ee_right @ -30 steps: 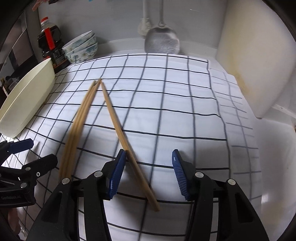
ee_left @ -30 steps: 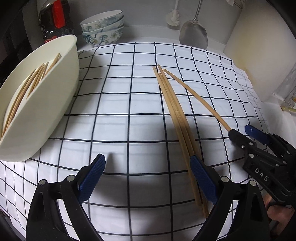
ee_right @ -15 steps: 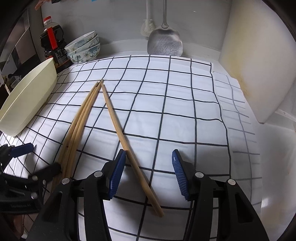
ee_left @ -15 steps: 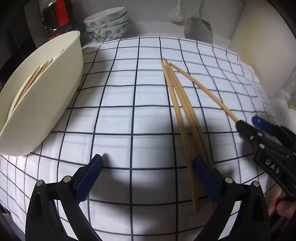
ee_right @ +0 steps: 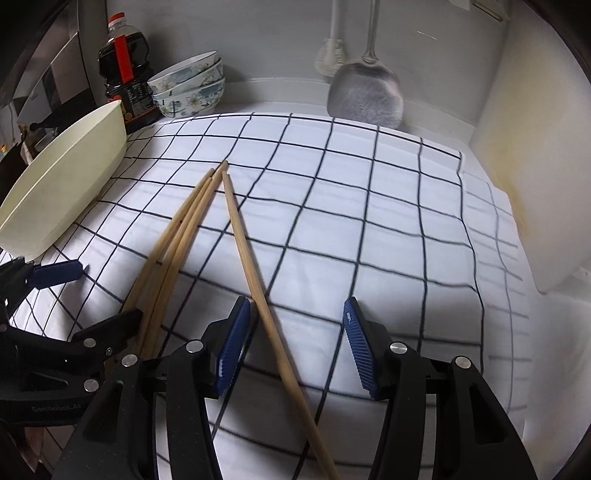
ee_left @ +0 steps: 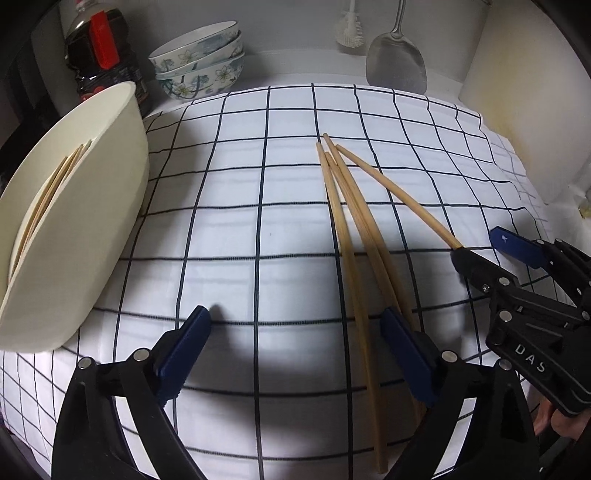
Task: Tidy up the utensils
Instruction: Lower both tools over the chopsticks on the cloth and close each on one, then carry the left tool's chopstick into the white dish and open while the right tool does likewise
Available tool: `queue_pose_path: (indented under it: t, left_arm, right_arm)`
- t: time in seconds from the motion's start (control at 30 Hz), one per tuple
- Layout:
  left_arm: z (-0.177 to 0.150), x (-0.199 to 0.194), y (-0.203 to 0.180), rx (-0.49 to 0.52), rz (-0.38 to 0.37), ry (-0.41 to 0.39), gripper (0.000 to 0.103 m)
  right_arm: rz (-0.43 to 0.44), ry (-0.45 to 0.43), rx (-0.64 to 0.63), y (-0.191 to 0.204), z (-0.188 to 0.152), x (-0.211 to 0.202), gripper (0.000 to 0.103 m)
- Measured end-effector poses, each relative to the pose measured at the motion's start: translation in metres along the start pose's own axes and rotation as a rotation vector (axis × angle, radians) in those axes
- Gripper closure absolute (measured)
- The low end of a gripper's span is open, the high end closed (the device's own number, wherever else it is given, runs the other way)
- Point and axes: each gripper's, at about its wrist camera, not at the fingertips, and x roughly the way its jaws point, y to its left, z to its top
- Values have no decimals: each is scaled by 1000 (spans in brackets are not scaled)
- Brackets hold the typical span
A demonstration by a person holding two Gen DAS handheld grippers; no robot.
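- A white cloth [ee_left: 229, 229] with a dark grid covers the counter, and 4 loose wooden chopsticks lie on it.
- 3 of them form a bundle of chopsticks [ee_left: 351, 236], tips close together at the far end, spreading slightly toward the camera.
- The left gripper [ee_left: 295, 328] hangs over the near part of that bundle with its jaws wide and closing; 1 stick lies between the pads, the others run beside or under the right-hand pad, and neither pad presses on them.
- The single chopstick [ee_right: 251, 266] angles away from the bundle, its far tip almost touching the others.
- The right gripper [ee_right: 295, 328] straddles this stick, jaws parted about halfway; the stick lies just beside the left-hand pad with a clear gap to the other pad, so it is not clamped.
- In the left wrist view the right gripper shows at the right edge, over the single stick's near end.
- A cream tub [ee_left: 122, 155] sits tilted at the cloth's left edge with more chopsticks [ee_left: 48, 192] inside.
- Behind it stand a dark sauce bottle [ee_right: 125, 85] with a red label and stacked floral bowls [ee_right: 192, 88].
- A metal spatula [ee_right: 365, 96] and a white brush [ee_left: 349, 31] hang against the back wall.
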Motion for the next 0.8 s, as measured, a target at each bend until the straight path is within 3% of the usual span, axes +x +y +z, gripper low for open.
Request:
queue_pose_path:
  t: [0.13,0.27,0.33,0.47,0.5,0.8]
  left_arm:
    - [7,2,1,12,-6,-3,22]
    - [10,0,0,27,-17,-14,38]
    - [13,-2,-1,41,-29,-15,50]
    - [14,-5,-3,53,-44,-7,86]
    - [14,-5,-3,58,-49,-3,96]
    - [6,-15,5,64,-85,64,96]
  right_arm:
    - [18,3,-27,2,8,5,52]
    - [30,2,-42,3,12,8,53]
    - [36,4,-44,4,13,9,59]
    - [31,10,-66,17,16,10,93]
    - [18,11,-72,21,16,10,95]
    - [35,47,58,24,5,-1,97]
